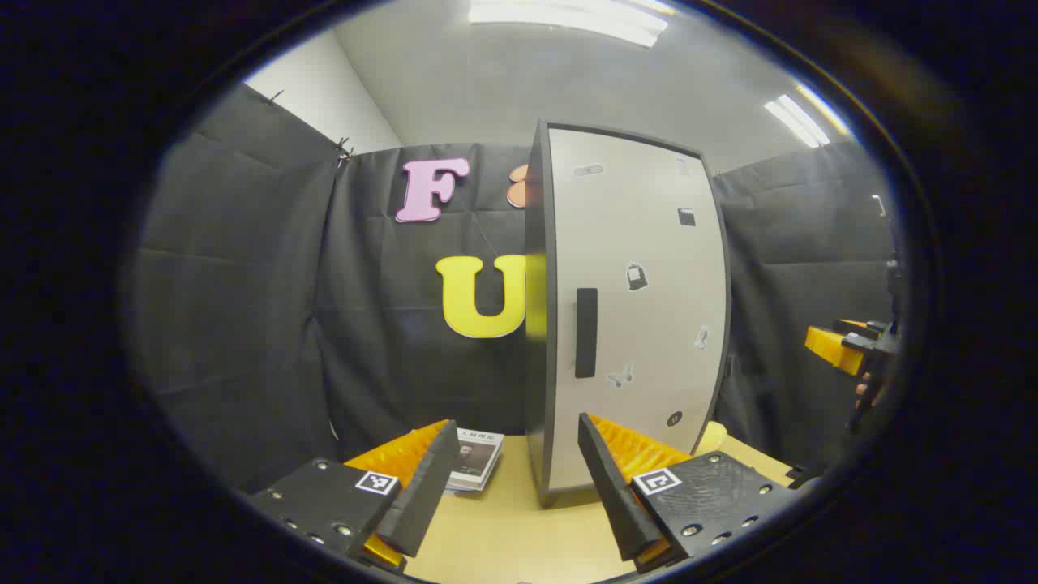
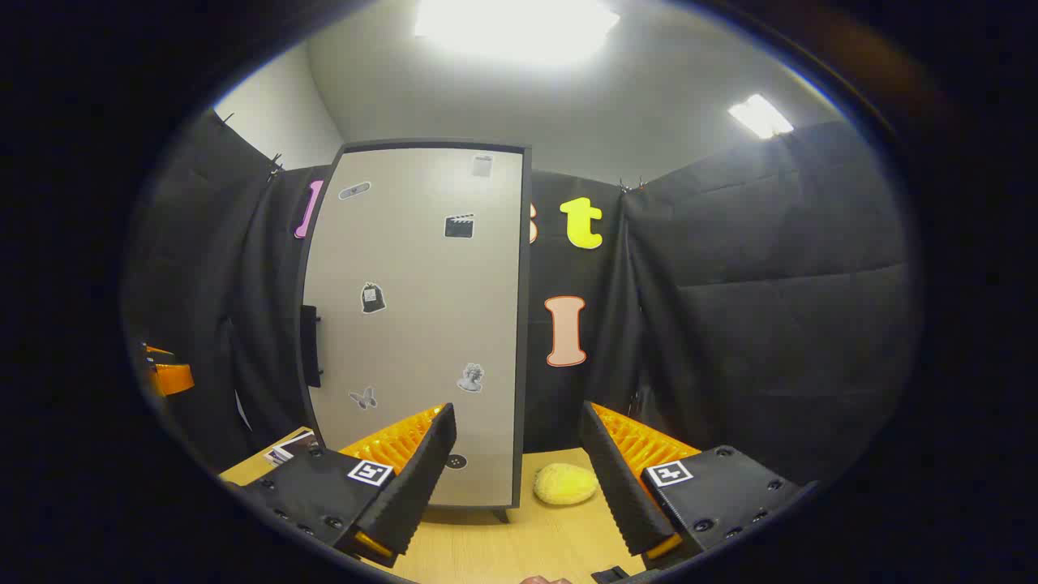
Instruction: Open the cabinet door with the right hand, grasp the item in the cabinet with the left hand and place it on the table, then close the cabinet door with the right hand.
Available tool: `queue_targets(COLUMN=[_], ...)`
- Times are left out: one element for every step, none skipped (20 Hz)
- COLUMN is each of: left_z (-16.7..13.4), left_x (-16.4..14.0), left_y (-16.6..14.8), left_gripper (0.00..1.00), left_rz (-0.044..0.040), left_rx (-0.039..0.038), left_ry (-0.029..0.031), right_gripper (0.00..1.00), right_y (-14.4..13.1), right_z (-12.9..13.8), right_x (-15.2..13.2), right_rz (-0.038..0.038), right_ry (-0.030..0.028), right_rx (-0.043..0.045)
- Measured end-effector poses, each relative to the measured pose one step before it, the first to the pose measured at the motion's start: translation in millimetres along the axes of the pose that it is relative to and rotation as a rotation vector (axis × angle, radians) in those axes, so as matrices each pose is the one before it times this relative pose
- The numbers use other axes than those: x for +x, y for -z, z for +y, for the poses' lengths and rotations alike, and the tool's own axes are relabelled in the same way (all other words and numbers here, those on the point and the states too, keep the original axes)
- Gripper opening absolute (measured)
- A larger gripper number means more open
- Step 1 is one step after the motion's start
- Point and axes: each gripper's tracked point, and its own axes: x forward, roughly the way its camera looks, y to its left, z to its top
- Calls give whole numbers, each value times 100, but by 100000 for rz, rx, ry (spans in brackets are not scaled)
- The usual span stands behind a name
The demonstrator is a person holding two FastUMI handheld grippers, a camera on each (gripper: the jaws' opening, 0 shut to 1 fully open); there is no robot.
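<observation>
A tall cabinet (image 1: 641, 308) stands on the wooden table (image 1: 503, 535), its pale door (image 2: 422, 324) lying flat against the body and dotted with small stickers. The dark vertical handle (image 1: 585, 332) sits at the door's left edge and also shows in the right gripper view (image 2: 310, 345). Whatever is inside the cabinet is hidden. My left gripper (image 1: 516, 426) is open in front of the cabinet's left corner, holding nothing. My right gripper (image 2: 516, 410) is open too, facing the door's lower right edge; it also appears far right in the left gripper view (image 1: 851, 345), held by a hand.
A yellow rounded lump (image 2: 565, 483) lies on the table just right of the cabinet's foot. A small booklet (image 1: 474, 458) lies on the table left of the cabinet. Black cloth walls close in the booth behind and on both sides.
</observation>
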Motion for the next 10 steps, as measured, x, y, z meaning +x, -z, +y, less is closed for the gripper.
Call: queue_targets(left_z=[225,49,-100,91,123,98,11,-33,-94,-99], left_x=[-4,45,39,-30,67,25,54,58,21,14], left_y=[362,257,218,-30,-63,-121,41,-15,88,-38], left_gripper=[87,87,89,89,89,87,89,89,89,89], left_rz=[622,681,180,-373,-441,-173,-110,-170,-264,-220], left_rx=[77,-184,-257,17,328,590,583,386,-30,-270], left_ry=[-569,212,471,336,210,77,250,255,314,632], right_gripper=[97,98,98,96,98,97,97,98,98,98], right_y=[82,78,42,10,128,273,261,206,122,95], right_z=[84,71,25,-3,-78,90,121,49,81,51], right_x=[-97,-51,-48,-60,-40,-69,-2,41,-20,-22], right_rz=[534,399,292,-115,507,873,1080,834,543,360], right_ry=[-63,30,261,598,724,213,62,74,54,199], right_rx=[349,531,547,209,78,190,276,271,228,204])
